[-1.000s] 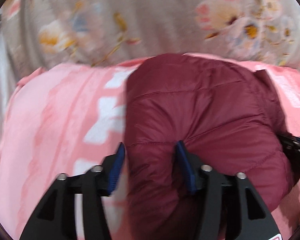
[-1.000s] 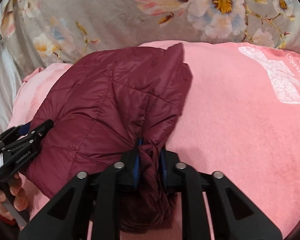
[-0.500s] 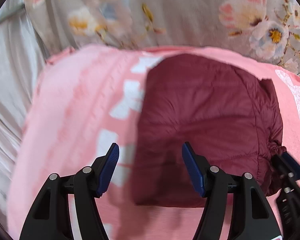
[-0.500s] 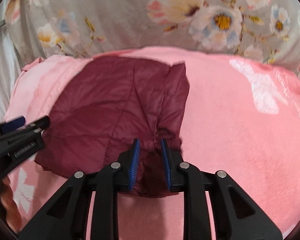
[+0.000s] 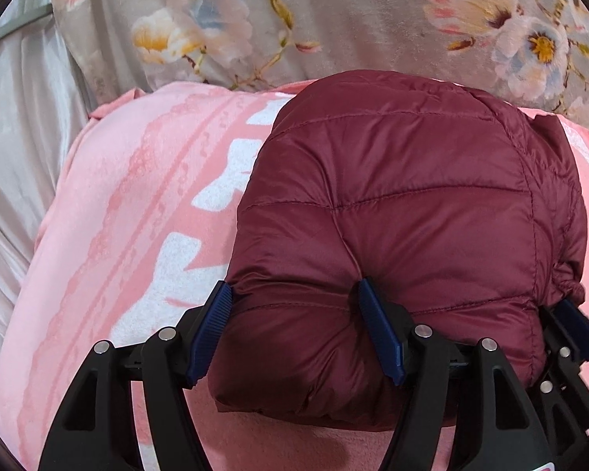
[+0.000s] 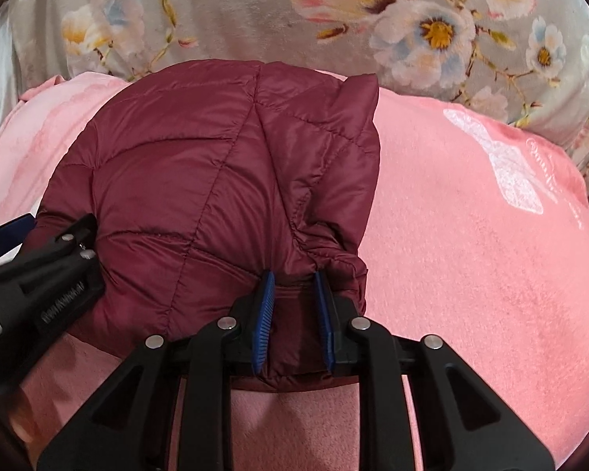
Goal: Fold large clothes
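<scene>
A dark red quilted puffer jacket [image 5: 408, 212] lies folded into a thick bundle on a pink blanket [image 5: 129, 204]; it also shows in the right wrist view [image 6: 216, 196]. My left gripper [image 5: 294, 329] straddles the bundle's near left edge, its blue pads wide apart with the padded fabric between them. My right gripper [image 6: 294, 322] has its pads closed on the bundle's near right edge, at a gathered cuff. The left gripper also appears at the left of the right wrist view [image 6: 47, 274], and the right gripper at the right edge of the left wrist view [image 5: 569, 337].
The pink blanket [image 6: 471, 255] has white printed patterns and covers the bed. A grey floral quilt [image 5: 333, 19] lies behind it, also visible in the right wrist view [image 6: 373, 19]. Pale satin fabric [image 5: 15, 137] hangs at the left.
Half a second ago both grippers were pulled back with the jacket lying flat and the left gripper empty. Now both have moved forward onto the bundle's near edge.
</scene>
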The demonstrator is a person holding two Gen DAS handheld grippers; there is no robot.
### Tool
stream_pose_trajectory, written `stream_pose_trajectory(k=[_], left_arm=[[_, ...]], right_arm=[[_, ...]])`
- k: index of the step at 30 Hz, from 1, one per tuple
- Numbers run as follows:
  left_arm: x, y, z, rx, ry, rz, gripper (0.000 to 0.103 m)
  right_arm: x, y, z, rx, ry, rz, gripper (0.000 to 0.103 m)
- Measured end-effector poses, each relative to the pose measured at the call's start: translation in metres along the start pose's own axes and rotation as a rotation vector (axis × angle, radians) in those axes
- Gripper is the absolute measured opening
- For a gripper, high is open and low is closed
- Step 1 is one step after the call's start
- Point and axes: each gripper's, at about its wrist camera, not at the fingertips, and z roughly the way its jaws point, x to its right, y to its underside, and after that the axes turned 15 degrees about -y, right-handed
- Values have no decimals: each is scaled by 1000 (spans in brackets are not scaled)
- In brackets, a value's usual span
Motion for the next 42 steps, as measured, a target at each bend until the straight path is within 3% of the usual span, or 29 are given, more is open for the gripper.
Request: stream_pose_trajectory(k=[12, 42], left_arm=[[5, 7, 0, 43, -24, -10, 65], [6, 6, -2, 44, -35, 0, 65]], right_arm=[[14, -1, -3, 10, -81, 56, 20], [11, -1, -2, 5, -78, 49, 20]])
